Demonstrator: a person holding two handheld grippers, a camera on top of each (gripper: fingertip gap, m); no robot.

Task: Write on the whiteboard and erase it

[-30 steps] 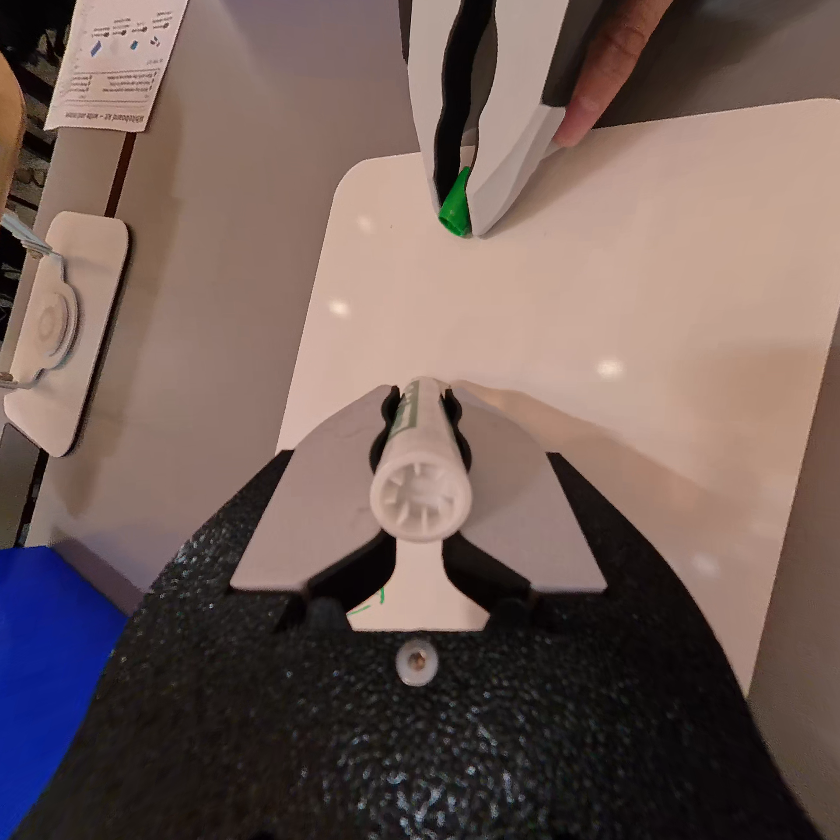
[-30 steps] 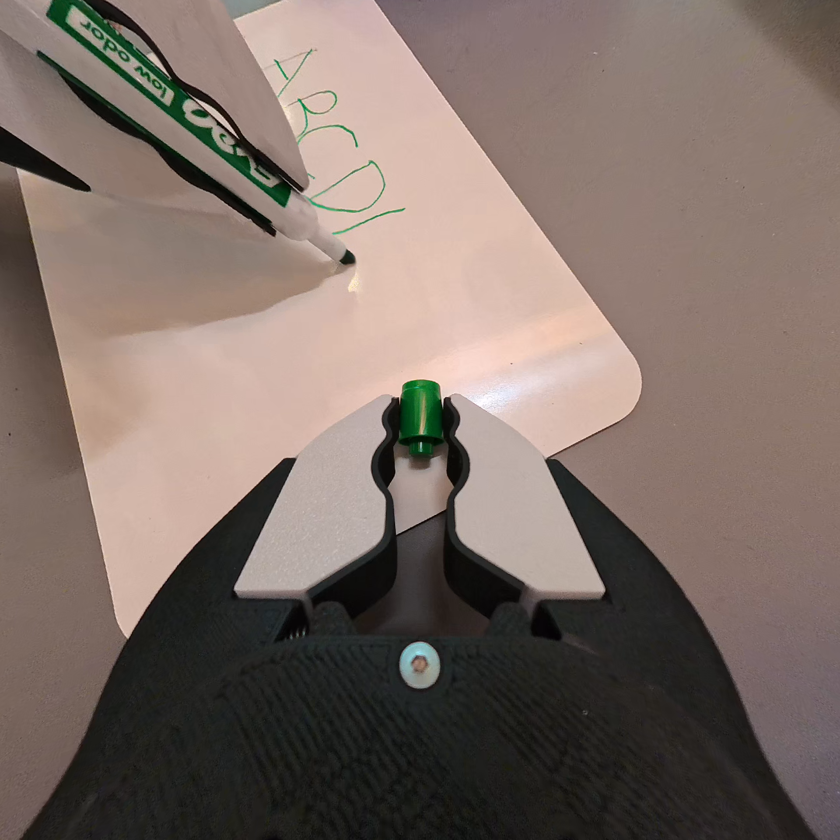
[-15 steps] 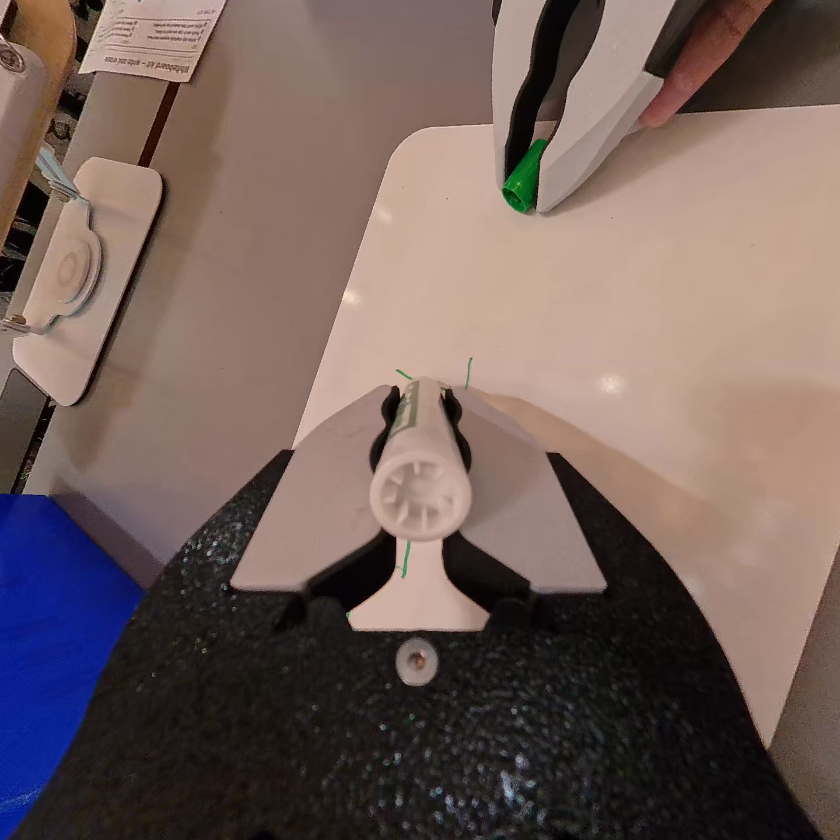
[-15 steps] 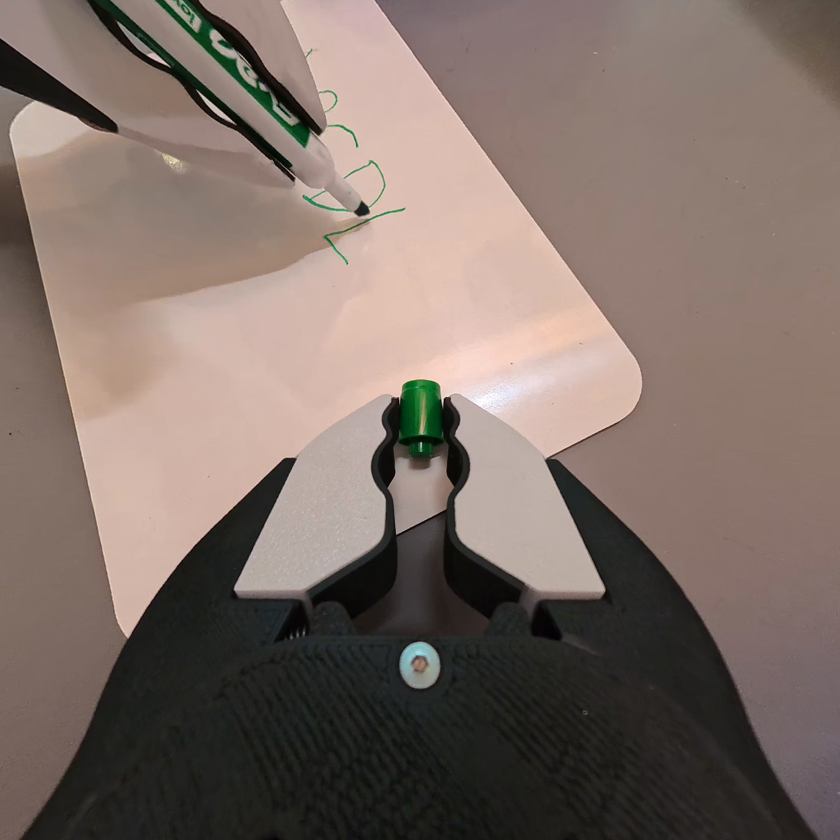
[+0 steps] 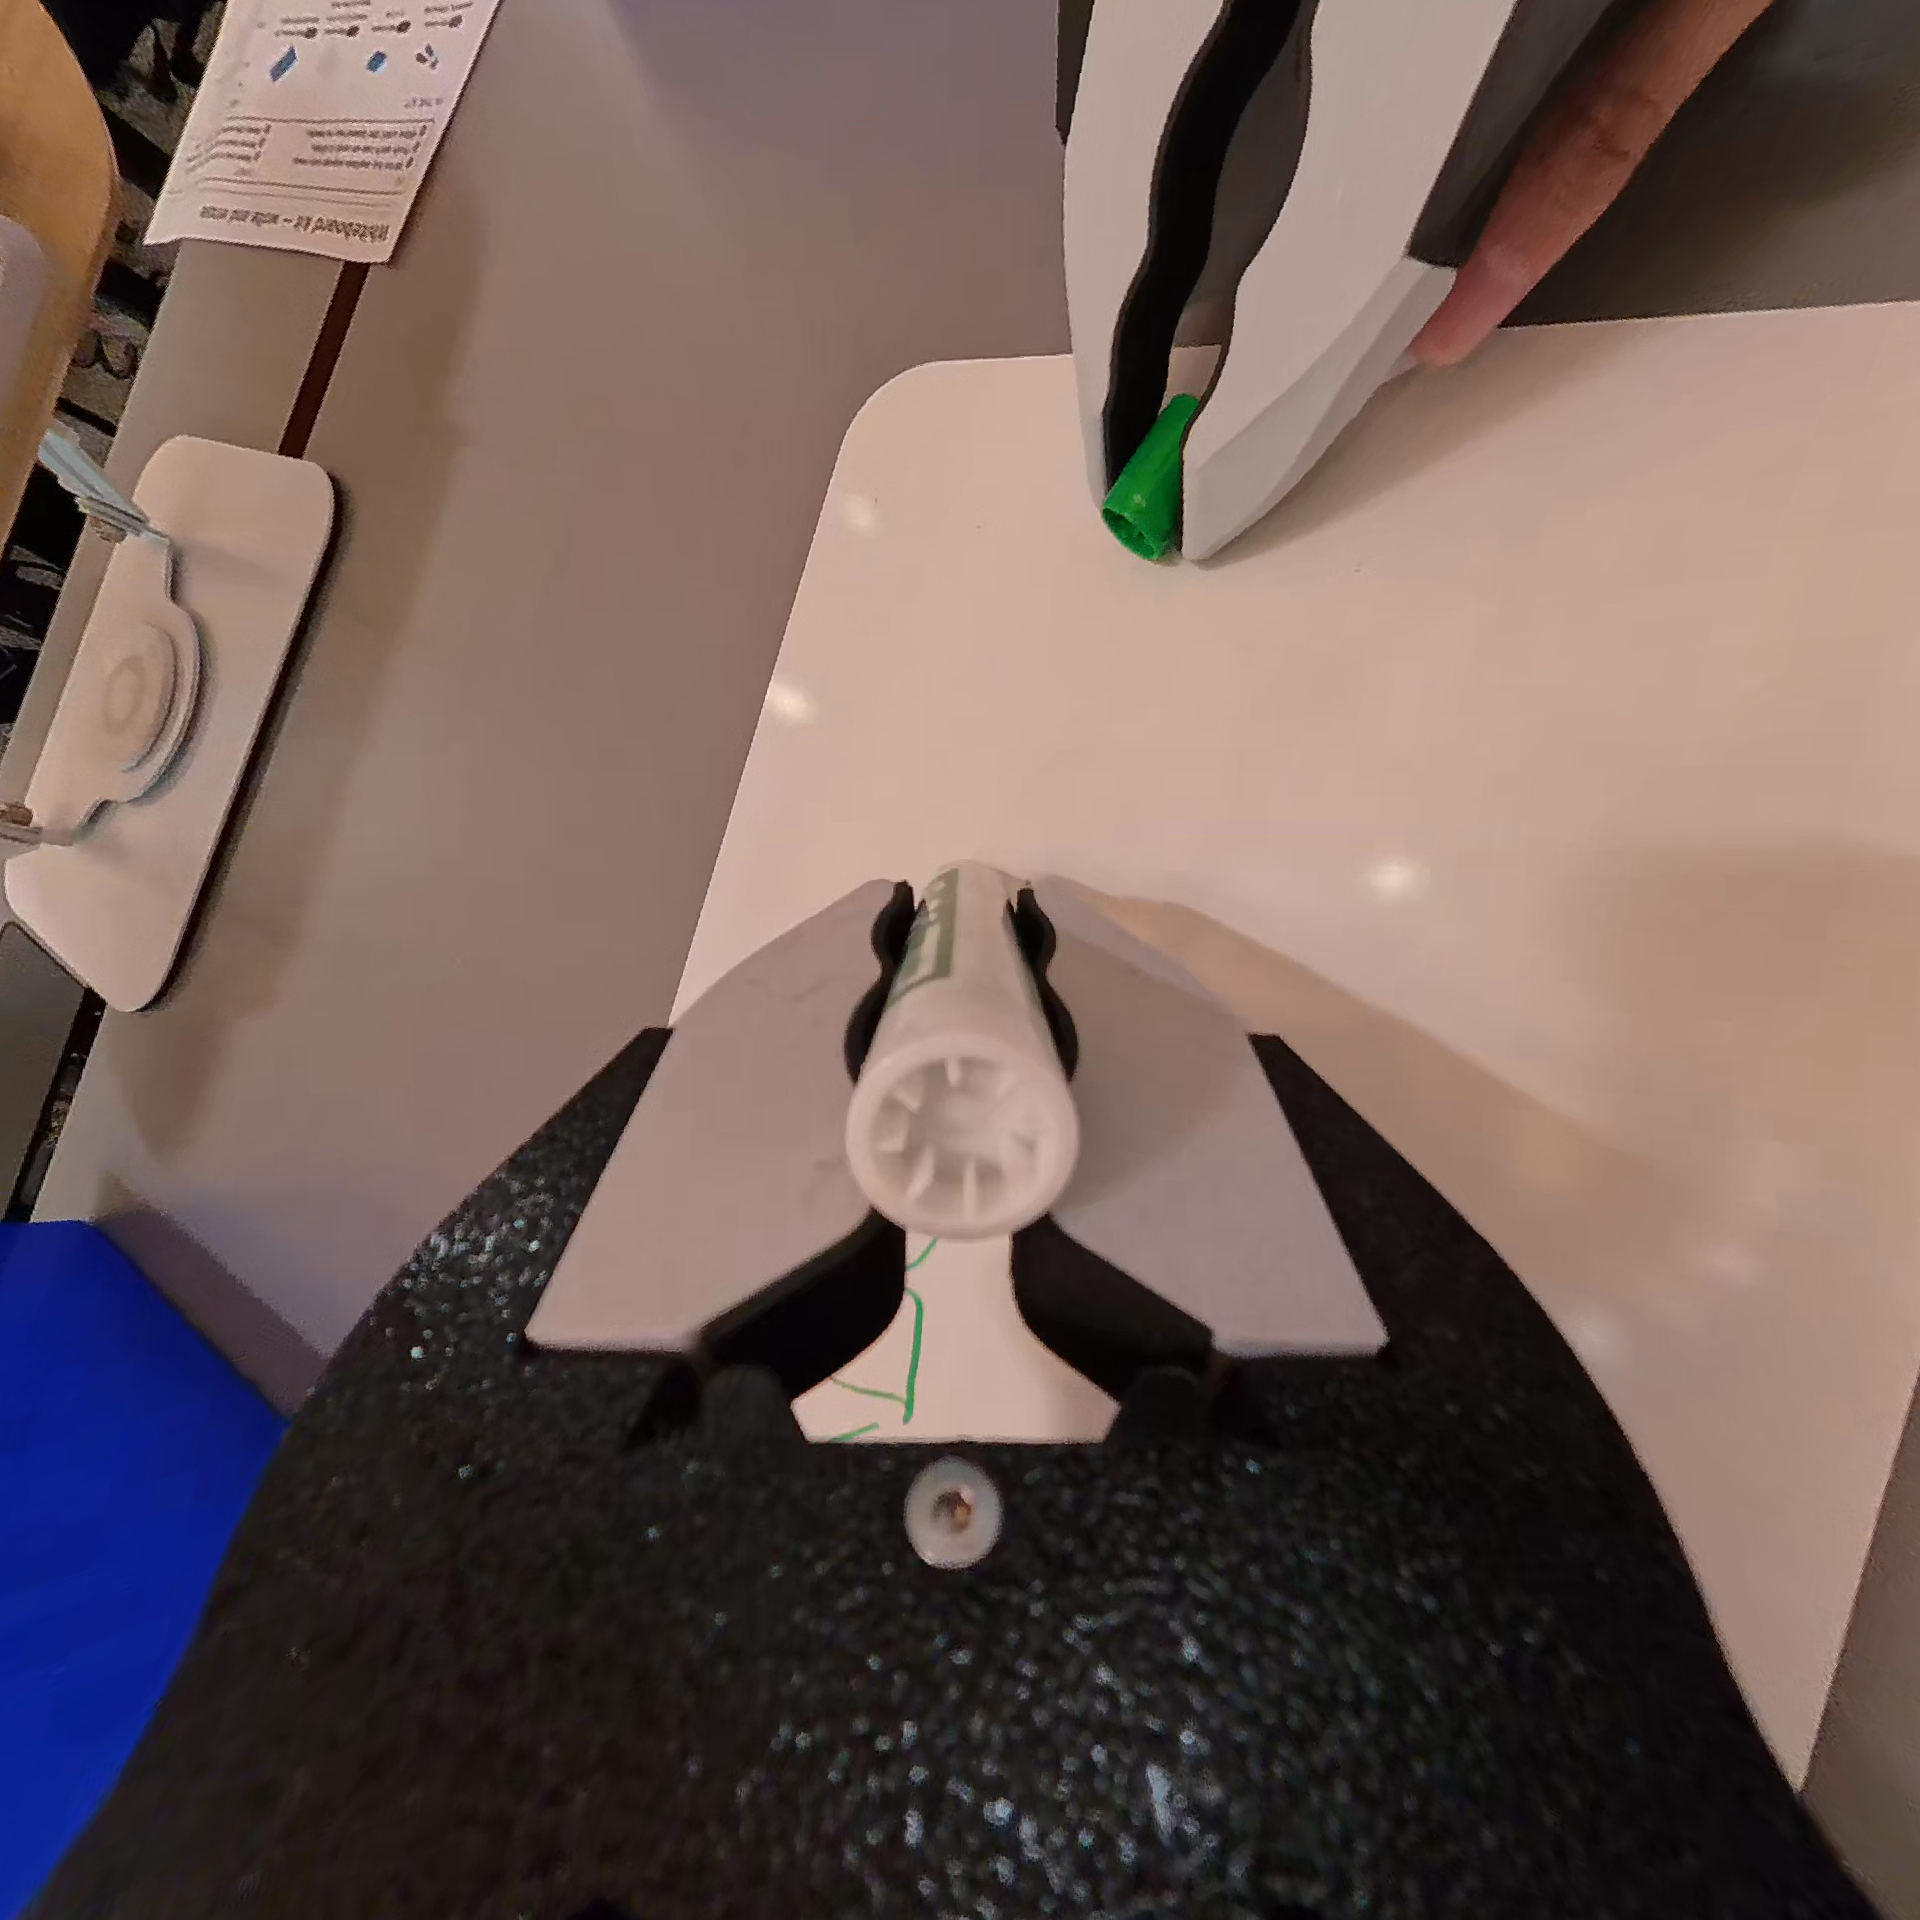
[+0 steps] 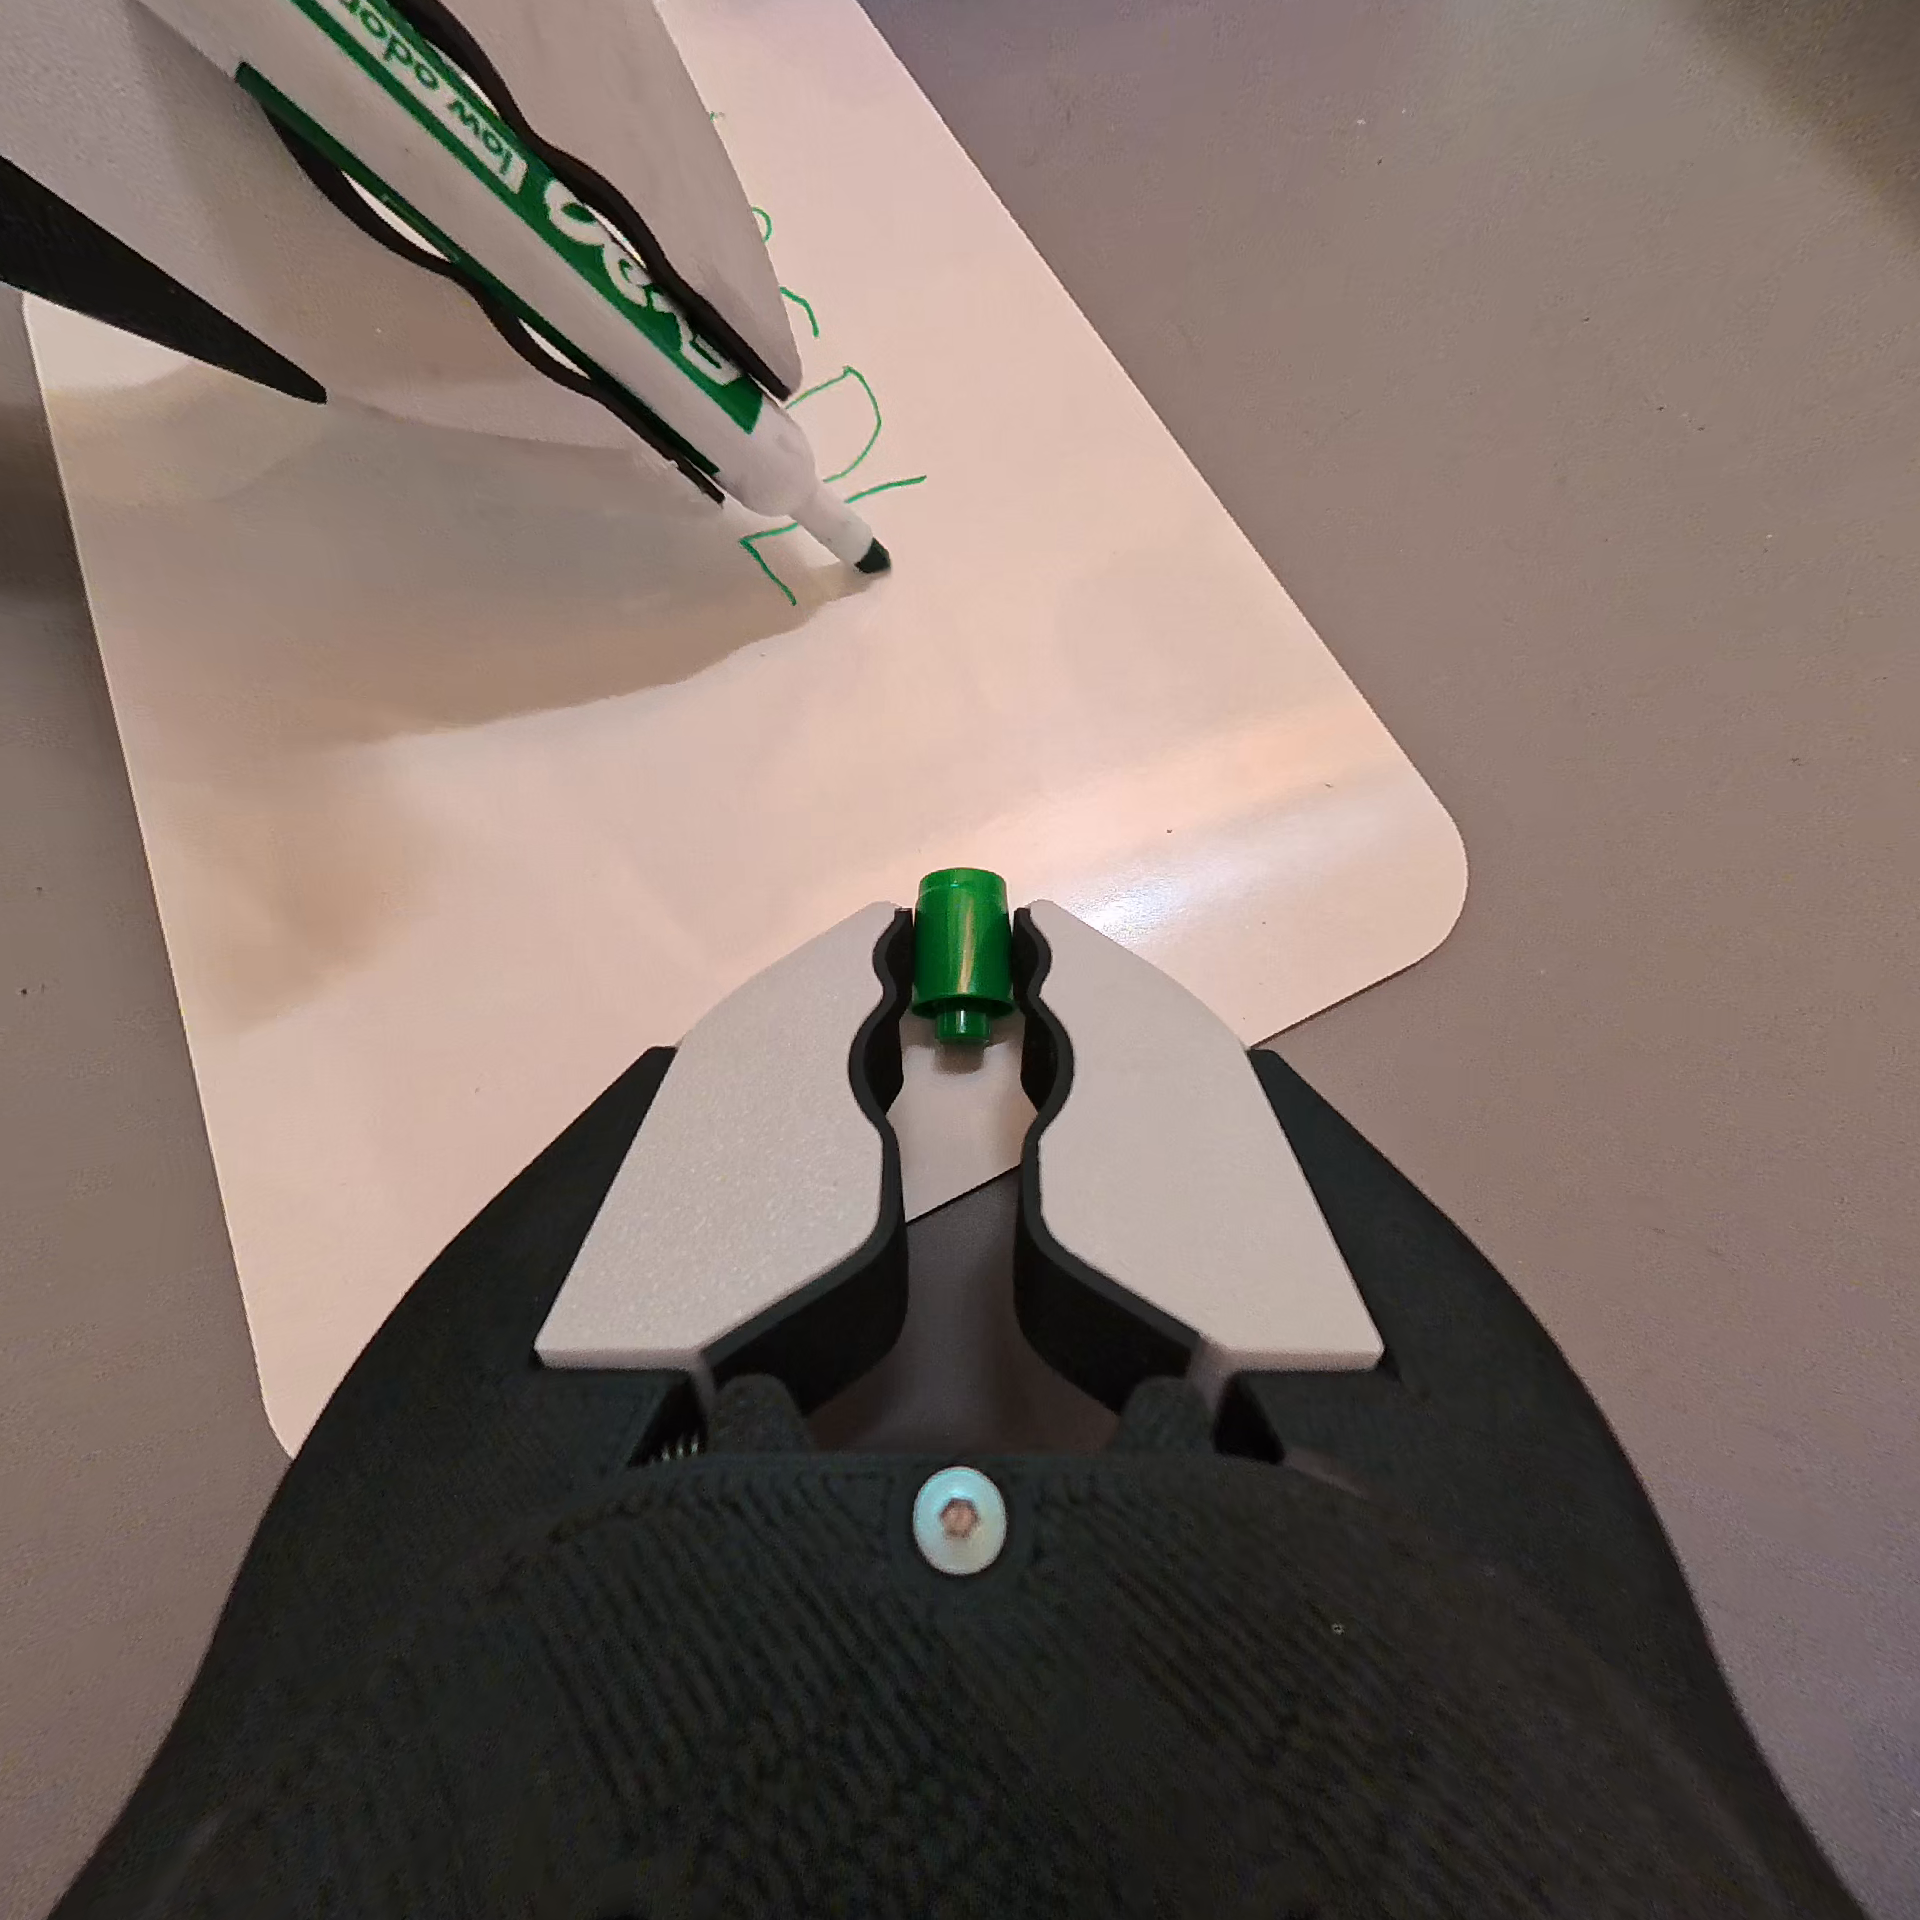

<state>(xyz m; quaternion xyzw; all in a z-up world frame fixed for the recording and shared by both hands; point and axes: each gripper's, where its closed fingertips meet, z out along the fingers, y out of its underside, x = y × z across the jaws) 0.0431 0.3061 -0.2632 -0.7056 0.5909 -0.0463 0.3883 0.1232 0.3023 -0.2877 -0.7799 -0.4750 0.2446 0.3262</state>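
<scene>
Since 0.5 s ago, the left gripper [image 6: 727, 436] has carried the green whiteboard marker [image 6: 582, 260] nearer the right wrist camera, and its dark tip [image 6: 871, 561] now sits past the newest green stroke [image 6: 774, 566], touching the whiteboard [image 6: 727, 790] or just above it; which, the pictures do not settle. The strokes seen ahead of the left fingers 0.5 s ago are now hidden, and green line [image 5: 906, 1351] shows only in the gap behind the marker's ribbed white end [image 5: 961, 1138].

Left fingers are clenched on the marker barrel, which slants down toward the board. Right gripper [image 6: 961, 914] clamps the green marker cap [image 6: 961, 956] and rests near the board's near rounded corner [image 6: 1423, 894], unchanged over the last 1 s; a person's fingertip [image 5: 1496, 281] lies alongside it at the board's far edge.

Bare white board stretches between the 2 grippers, and grey tabletop [image 6: 1507, 468] lies open to the right of the board. In the left wrist view, a white plate with a round fitting [image 5: 156, 707] lies near the table's left edge, well apart from the board, with a printed sheet [image 5: 312, 114] beyond it and a blue surface [image 5: 94, 1455] at lower left. The marker's label carries green-and-white lettering.
</scene>
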